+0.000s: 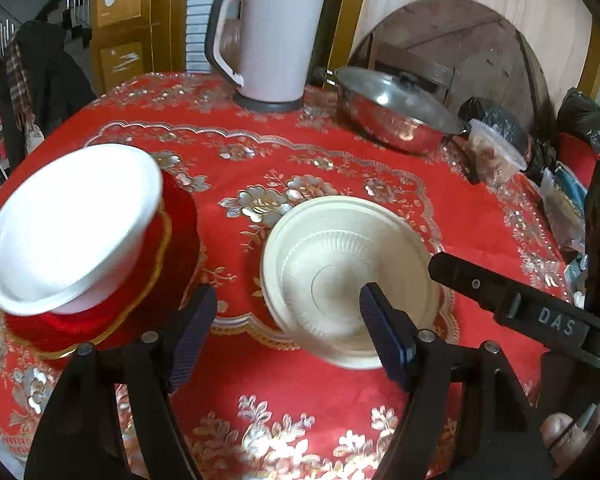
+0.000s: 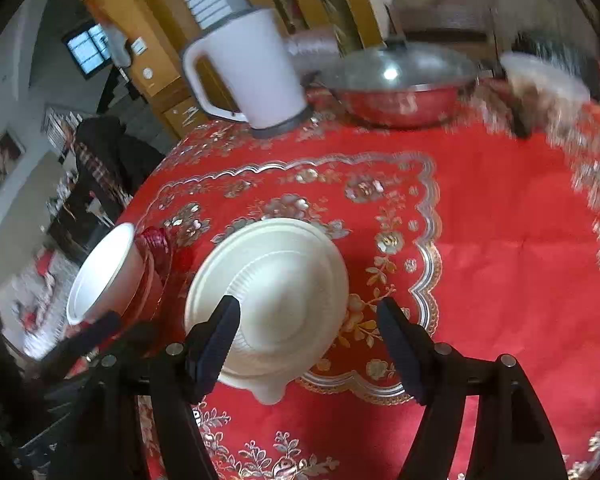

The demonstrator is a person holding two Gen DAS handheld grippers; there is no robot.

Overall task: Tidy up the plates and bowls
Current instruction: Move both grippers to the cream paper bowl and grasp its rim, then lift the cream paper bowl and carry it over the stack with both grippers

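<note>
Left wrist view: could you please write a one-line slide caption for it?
Open left hand-held gripper over a cream bowl, white bowl tilted on a red plate, kettle and pot behind.

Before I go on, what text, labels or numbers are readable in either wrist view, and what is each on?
"DAS": raised letters on the black arm of the right claw, seen in the left wrist view.
Cardboard boxes behind the table carry labels and dark marks, too small to read.
Kettle, lidded pot, bowls and plates: no lettering visible.

The left gripper hangs open over the surface; a white bowl sits on a red plate near the left edge, a cream bowl mid-surface.
</note>
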